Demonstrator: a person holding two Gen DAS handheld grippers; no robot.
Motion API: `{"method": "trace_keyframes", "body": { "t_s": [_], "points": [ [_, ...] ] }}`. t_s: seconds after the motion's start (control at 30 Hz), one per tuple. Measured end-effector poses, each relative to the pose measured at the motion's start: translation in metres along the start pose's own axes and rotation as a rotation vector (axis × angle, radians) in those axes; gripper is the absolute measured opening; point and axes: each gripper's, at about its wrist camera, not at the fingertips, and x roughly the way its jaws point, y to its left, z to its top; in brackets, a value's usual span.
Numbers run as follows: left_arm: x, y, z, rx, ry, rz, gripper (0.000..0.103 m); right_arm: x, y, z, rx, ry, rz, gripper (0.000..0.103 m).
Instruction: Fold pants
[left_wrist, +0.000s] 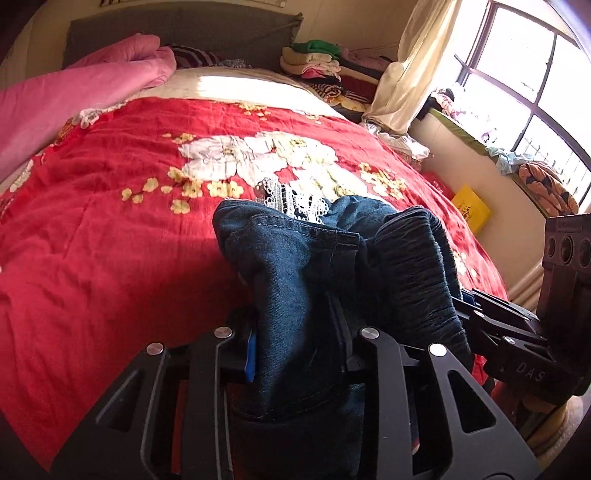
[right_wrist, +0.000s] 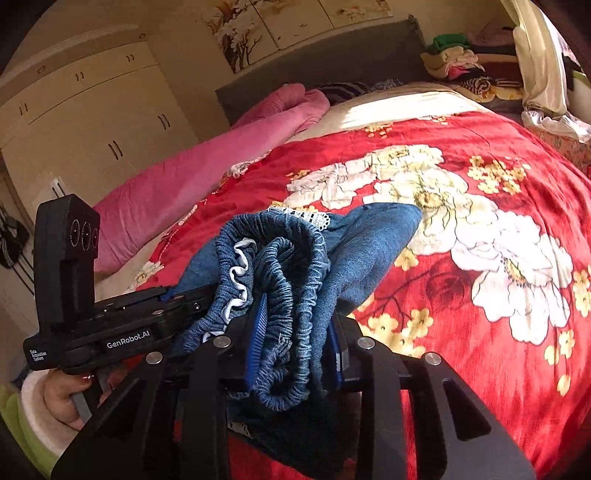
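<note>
Blue jean pants (right_wrist: 295, 280) with white lace trim, bunched up, stretchy waist scrunched, lifted over the red bed (right_wrist: 480, 332).

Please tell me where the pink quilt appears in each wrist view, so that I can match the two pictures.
Left wrist view: the pink quilt fills the upper left, beside the red floral bedspread.
Right wrist view: the pink quilt runs diagonally left of centre.
Shared landmark: the stack of folded clothes.
</note>
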Motion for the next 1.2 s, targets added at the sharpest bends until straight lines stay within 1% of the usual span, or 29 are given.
{"method": "trace_keyframes", "body": {
  "t_s": [0.17, 0.27, 0.3, 0.4, 0.47, 0.5, 0.53, 0.57, 0.6, 0.63, 0.7, 0.77, 0.97, 1.1, 1.2],
  "points": [
    [-0.005, 0.003, 0.037, 0.014, -0.071, 0.021, 0.022, 0.009, -0.003, 0.036, -0.022, -0.049, 0.006, 0.027],
    [0.008, 0.006, 0.054, 0.029, -0.092, 0.062, 0.022, 0.025, -0.015, 0.05, -0.009, -0.055, 0.004, 0.027],
    [0.015, 0.008, 0.057, 0.025, -0.092, 0.072, 0.022, 0.034, -0.02, 0.053, 0.0, -0.051, -0.012, 0.027],
    [0.044, 0.018, 0.06, 0.025, -0.071, 0.121, 0.022, 0.064, -0.04, 0.055, 0.023, 0.005, -0.07, 0.027],
    [0.061, 0.028, 0.054, 0.006, -0.04, 0.15, 0.022, 0.085, -0.056, 0.049, 0.065, 0.071, -0.115, 0.027],
    [0.067, 0.033, 0.051, -0.01, -0.029, 0.166, 0.022, 0.092, -0.065, 0.045, 0.096, 0.094, -0.133, 0.03],
    [0.072, 0.038, 0.048, -0.02, -0.018, 0.172, 0.024, 0.095, -0.074, 0.04, 0.14, 0.11, -0.132, 0.031],
    [0.076, 0.043, 0.044, -0.03, -0.006, 0.176, 0.036, 0.096, -0.082, 0.036, 0.173, 0.113, -0.133, 0.034],
    [0.079, 0.047, 0.041, -0.037, 0.001, 0.187, 0.048, 0.096, -0.089, 0.033, 0.198, 0.114, -0.146, 0.046],
    [0.082, 0.052, 0.039, -0.043, 0.006, 0.194, 0.051, 0.096, -0.093, 0.031, 0.214, 0.114, -0.147, 0.049],
    [0.086, 0.062, 0.035, -0.071, 0.016, 0.179, 0.059, 0.094, -0.099, 0.028, 0.235, 0.106, -0.125, 0.051],
    [0.087, 0.068, 0.033, -0.089, 0.018, 0.172, 0.064, 0.092, -0.1, 0.027, 0.241, 0.1, -0.123, 0.053],
    [0.086, 0.071, 0.03, -0.09, 0.016, 0.166, 0.07, 0.085, -0.095, 0.022, 0.223, 0.079, -0.146, 0.059],
    [0.081, 0.069, 0.03, -0.083, 0.01, 0.171, 0.07, 0.073, -0.09, 0.022, 0.215, 0.063, -0.165, 0.065],
    [0.076, 0.069, 0.028, -0.086, 0.005, 0.171, 0.07, 0.062, -0.089, 0.021, 0.217, 0.055, -0.165, 0.067]
  ]
}}
